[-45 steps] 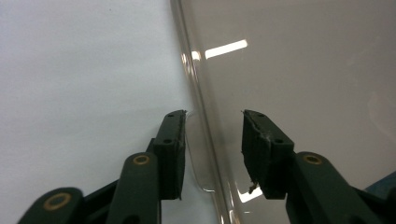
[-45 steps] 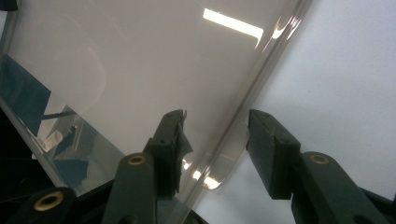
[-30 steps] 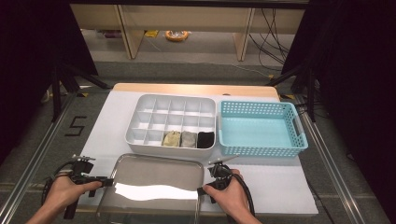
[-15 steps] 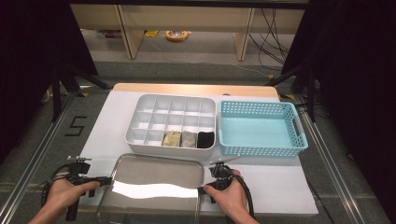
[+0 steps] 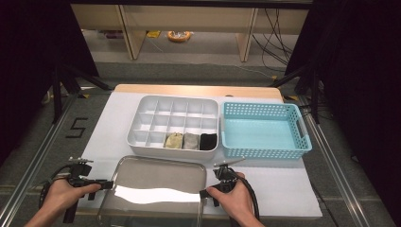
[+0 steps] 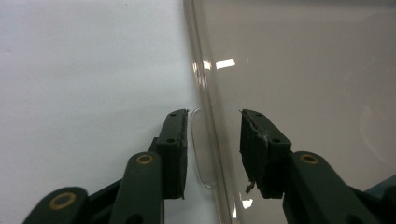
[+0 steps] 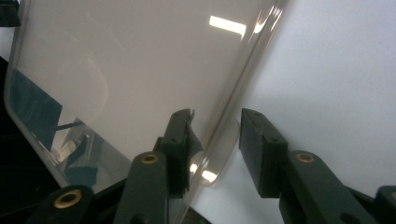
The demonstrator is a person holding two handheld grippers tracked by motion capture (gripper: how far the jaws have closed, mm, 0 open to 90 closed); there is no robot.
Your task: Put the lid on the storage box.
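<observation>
Clear plastic lid (image 5: pixel 156 187): flat on the white mat (image 5: pixel 108 123), near edge, before the divided organiser (image 5: pixel 175 125).
Left gripper (image 5: pixel 108 184): jaws just opening, released, straddling the lid's left rim tab.
Right gripper (image 5: pixel 204 193): jaws just opening, released, straddling the right rim tab.

The divided tray (image 5: pixel 172 124) sits left of the basket (image 5: pixel 265 130), just beside it; the clear lid (image 5: pixel 156 189) lies in front (three items occupy the tray's front compartments).
</observation>
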